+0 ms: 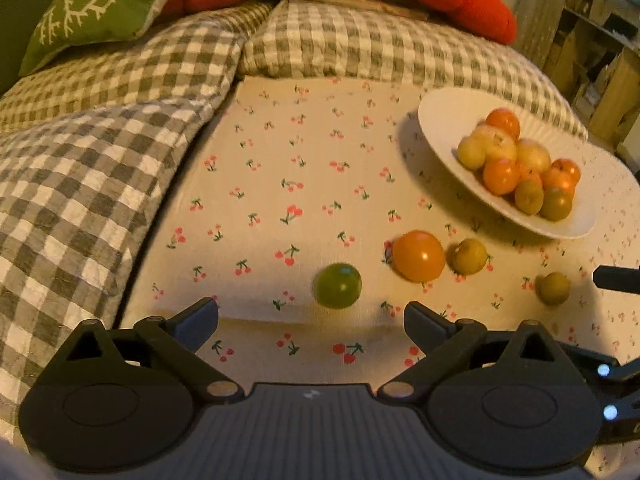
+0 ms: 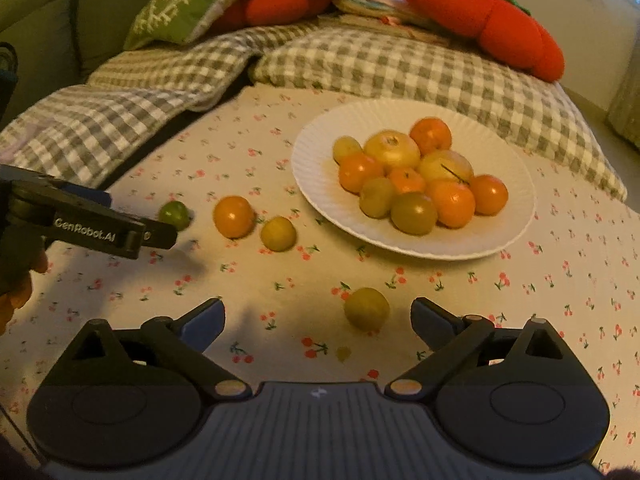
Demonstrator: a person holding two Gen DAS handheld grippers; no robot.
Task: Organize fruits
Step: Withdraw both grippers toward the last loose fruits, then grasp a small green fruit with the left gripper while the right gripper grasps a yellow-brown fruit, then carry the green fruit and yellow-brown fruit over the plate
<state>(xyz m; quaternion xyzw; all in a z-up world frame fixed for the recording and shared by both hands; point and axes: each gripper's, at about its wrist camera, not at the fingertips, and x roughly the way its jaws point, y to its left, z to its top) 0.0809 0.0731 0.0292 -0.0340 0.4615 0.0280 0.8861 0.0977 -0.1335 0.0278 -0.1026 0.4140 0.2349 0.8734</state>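
My left gripper is open, and a green fruit lies on the cloth just ahead of the gap between its fingers. To the right of that lie an orange fruit and two yellow-green fruits. My right gripper is open too, with one yellow-green fruit loose between its fingers, nearer the right one. A white plate behind it holds a pile of several orange, yellow and green fruits. A finger of the left gripper reaches in from the left.
A cherry-print cloth covers the surface. Grey checked cushions rise along the left and back, with a green pillow and red plush toys behind. Wooden shelves stand at the far right.
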